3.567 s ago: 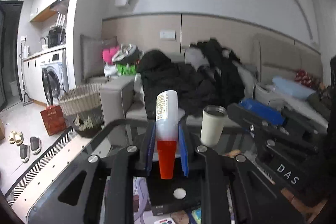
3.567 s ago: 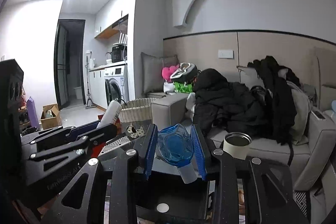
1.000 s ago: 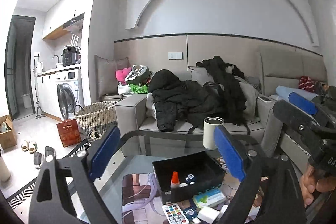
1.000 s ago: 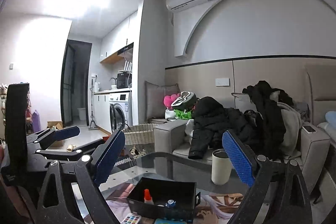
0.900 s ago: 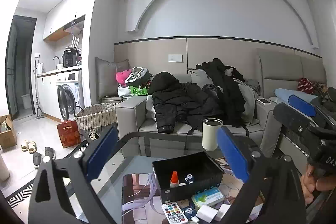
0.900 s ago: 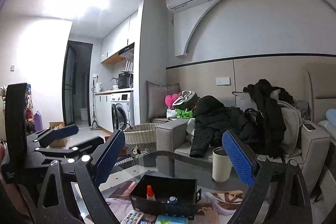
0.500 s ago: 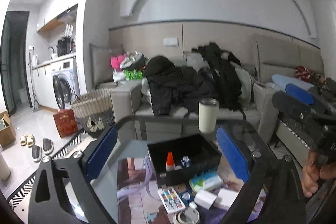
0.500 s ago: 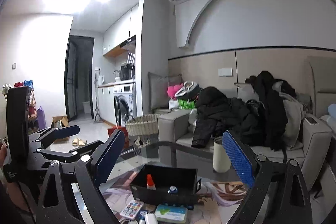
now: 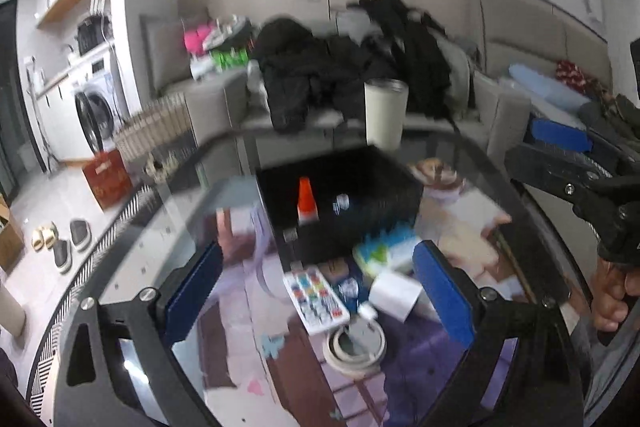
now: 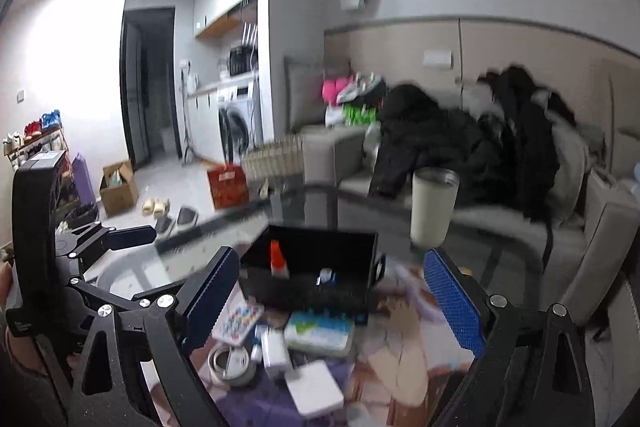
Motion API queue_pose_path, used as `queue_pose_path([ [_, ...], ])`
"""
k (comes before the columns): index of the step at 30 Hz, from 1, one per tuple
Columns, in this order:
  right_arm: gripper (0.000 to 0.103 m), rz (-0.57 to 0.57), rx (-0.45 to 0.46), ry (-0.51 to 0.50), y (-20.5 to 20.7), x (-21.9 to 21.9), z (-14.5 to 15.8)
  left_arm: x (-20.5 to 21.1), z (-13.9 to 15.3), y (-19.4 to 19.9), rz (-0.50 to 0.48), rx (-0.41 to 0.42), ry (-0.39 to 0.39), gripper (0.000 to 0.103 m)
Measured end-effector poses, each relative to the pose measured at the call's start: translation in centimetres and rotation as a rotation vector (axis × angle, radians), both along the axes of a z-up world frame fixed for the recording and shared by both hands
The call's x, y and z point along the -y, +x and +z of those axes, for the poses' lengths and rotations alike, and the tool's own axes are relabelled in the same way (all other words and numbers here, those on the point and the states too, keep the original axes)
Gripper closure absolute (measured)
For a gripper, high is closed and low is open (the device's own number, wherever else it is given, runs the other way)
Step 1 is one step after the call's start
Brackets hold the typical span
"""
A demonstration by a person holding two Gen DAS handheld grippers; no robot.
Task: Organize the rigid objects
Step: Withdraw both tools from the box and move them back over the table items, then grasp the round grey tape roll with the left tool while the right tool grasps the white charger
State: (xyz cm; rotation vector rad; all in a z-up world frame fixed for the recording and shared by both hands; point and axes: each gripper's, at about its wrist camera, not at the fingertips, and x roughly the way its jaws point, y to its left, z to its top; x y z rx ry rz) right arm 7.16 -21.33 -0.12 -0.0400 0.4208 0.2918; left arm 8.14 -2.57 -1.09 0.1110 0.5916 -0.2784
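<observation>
Left wrist: remote between spread fingers.

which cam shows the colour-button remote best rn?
Left wrist. The remote lies whole between the open left gripper fingers, its button rows visible despite blur. In the right wrist view the remote is smaller, smeared and partly cut off by that gripper's left finger.
</observation>
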Motion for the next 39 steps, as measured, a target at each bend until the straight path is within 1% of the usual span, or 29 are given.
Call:
queue_pose_path([
  [2, 0.008, 0.002, -0.041, -0.017, 0.6, -0.2, -0.9, 0.2, -0.8, 0.4, -0.004, -0.046, 0.009, 0.006],
  [5, 0.008, 0.013, -0.142, -0.053, 1.9, -0.7, -2.7, 0.5, -2.0, 0.8, -0.017, -0.109, 0.003, 0.006],
  [8, 0.014, 0.024, -0.249, -0.059, 3.2, -1.0, -4.7, 0.9, -3.5, 1.2, -0.029, -0.176, 0.018, 0.006],
  [11, 0.017, 0.030, -0.329, -0.072, 4.1, -1.3, -6.7, 1.2, -4.5, 1.5, -0.036, -0.209, 0.037, 0.007],
  [14, 0.021, 0.043, -0.384, -0.099, 4.4, -1.8, -8.2, 1.8, -5.7, 1.8, -0.048, -0.246, 0.064, 0.007],
  [17, 0.021, 0.062, -0.436, -0.125, 4.6, -2.2, -9.8, 2.1, -6.7, 1.9, -0.059, -0.275, 0.081, 0.008],
  [21, 0.022, 0.071, -0.450, -0.156, 4.5, -2.7, -10.4, 2.6, -7.3, 2.0, -0.069, -0.282, 0.114, 0.009],
  [23, 0.022, 0.075, -0.465, -0.152, 4.4, -2.7, -10.6, 2.7, -7.5, 2.1, -0.069, -0.290, 0.120, 0.012],
  [24, 0.022, 0.076, -0.475, -0.150, 4.5, -2.7, -10.8, 2.8, -7.7, 2.1, -0.070, -0.296, 0.124, 0.015],
  [26, 0.023, 0.078, -0.501, -0.149, 4.6, -2.6, -11.3, 3.0, -8.1, 2.3, -0.079, -0.314, 0.125, 0.025],
  [28, 0.025, 0.081, -0.532, -0.142, 4.7, -2.5, -11.8, 3.0, -8.5, 2.6, -0.086, -0.335, 0.121, 0.038],
  [30, 0.028, 0.087, -0.553, -0.142, 4.8, -2.5, -12.4, 2.9, -8.7, 2.8, -0.086, -0.349, 0.117, 0.042],
  [32, 0.031, 0.091, -0.564, -0.145, 4.8, -2.5, -12.9, 3.0, -8.7, 2.6, -0.095, -0.349, 0.116, 0.052],
  [33, 0.033, 0.094, -0.568, -0.147, 4.9, -2.6, -13.0, 3.1, -8.7, 2.5, -0.102, -0.350, 0.122, 0.054],
  [34, 0.037, 0.096, -0.572, -0.148, 4.9, -2.6, -13.1, 3.1, -8.7, 2.5, -0.103, -0.350, 0.124, 0.054],
  [35, 0.046, 0.096, -0.579, -0.147, 5.0, -2.6, -13.3, 3.0, -8.7, 2.5, -0.103, -0.354, 0.121, 0.054],
  [36, 0.049, 0.094, -0.590, -0.148, 5.0, -2.6, -13.4, 2.9, -8.7, 2.4, -0.102, -0.359, 0.117, 0.054],
  [39, 0.051, 0.092, -0.598, -0.149, 4.9, -2.8, -13.5, 2.3, -8.6, 2.1, -0.101, -0.369, 0.113, 0.054],
])
